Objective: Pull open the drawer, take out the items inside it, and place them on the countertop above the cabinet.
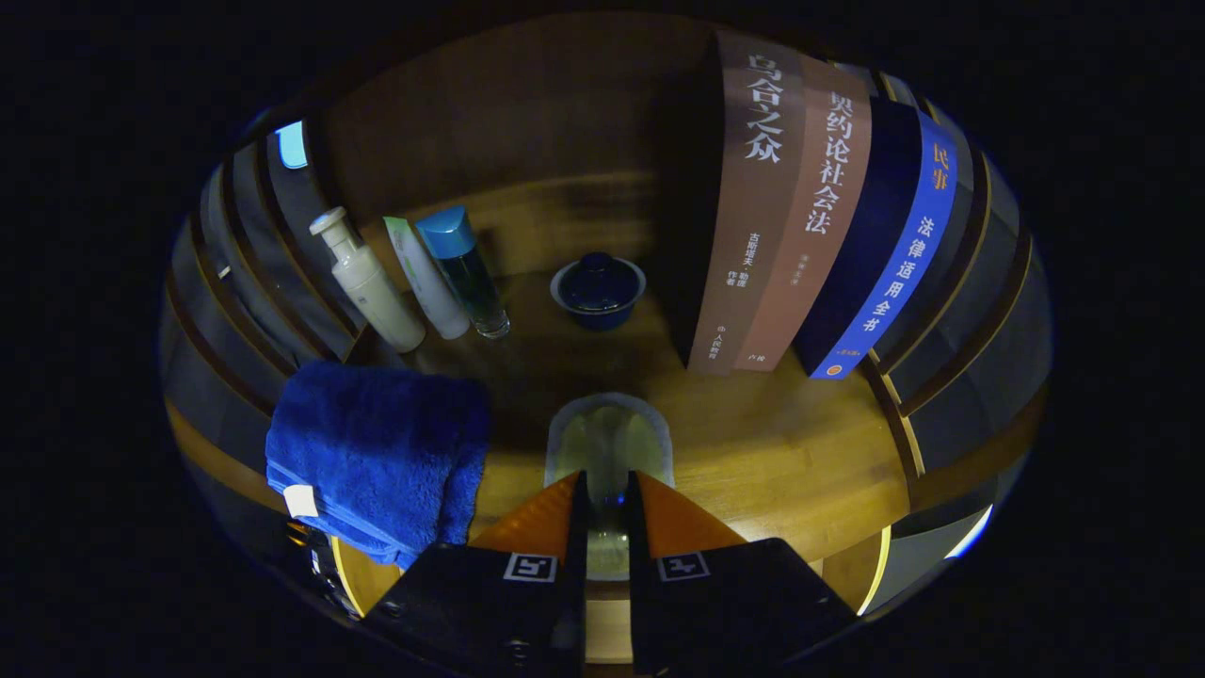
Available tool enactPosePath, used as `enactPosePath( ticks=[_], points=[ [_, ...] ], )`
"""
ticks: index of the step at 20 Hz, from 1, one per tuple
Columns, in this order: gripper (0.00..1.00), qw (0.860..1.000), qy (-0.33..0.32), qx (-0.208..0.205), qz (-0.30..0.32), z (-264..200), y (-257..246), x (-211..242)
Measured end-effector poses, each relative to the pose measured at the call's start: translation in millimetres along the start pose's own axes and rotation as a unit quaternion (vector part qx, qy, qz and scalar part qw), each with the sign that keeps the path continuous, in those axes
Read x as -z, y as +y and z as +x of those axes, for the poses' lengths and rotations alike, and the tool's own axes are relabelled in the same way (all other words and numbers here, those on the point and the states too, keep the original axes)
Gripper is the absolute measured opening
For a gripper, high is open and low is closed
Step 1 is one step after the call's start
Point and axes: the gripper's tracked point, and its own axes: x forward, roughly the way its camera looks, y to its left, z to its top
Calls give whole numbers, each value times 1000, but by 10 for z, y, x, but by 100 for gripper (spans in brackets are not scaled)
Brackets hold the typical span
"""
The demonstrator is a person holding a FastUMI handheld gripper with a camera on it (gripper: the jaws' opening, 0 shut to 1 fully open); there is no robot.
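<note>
Countertop wood is seen under a pale translucent cup, clamped between the fingers of the gripper at lower centre. A blue towel lies left; three bottles, a dark bowl and books stand beyond.

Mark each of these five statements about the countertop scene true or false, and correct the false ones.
1. The gripper holds a pale translucent cup between its fingers. True.
2. A blue towel lies folded at the front edge of the countertop, beside the fingers. True.
3. The books lie flat in a stack. False: they stand upright, spines facing the camera.
4. The dark blue bowl sits on top of the towel. False: it rests on the countertop beyond the cup, apart from the towel.
5. The pump bottle stands on the far side of the books. False: it stands beyond the towel, next to a tube and a blue-capped bottle.
</note>
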Motion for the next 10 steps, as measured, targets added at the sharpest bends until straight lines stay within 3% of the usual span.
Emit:
enactPosePath(
  ticks=[4, 10],
  points=[
    [33, 1000, -3, -4, -3, -8, 22, -5],
    [99, 1000, -3, -3, -7, -59, 41, 69]
  ],
)
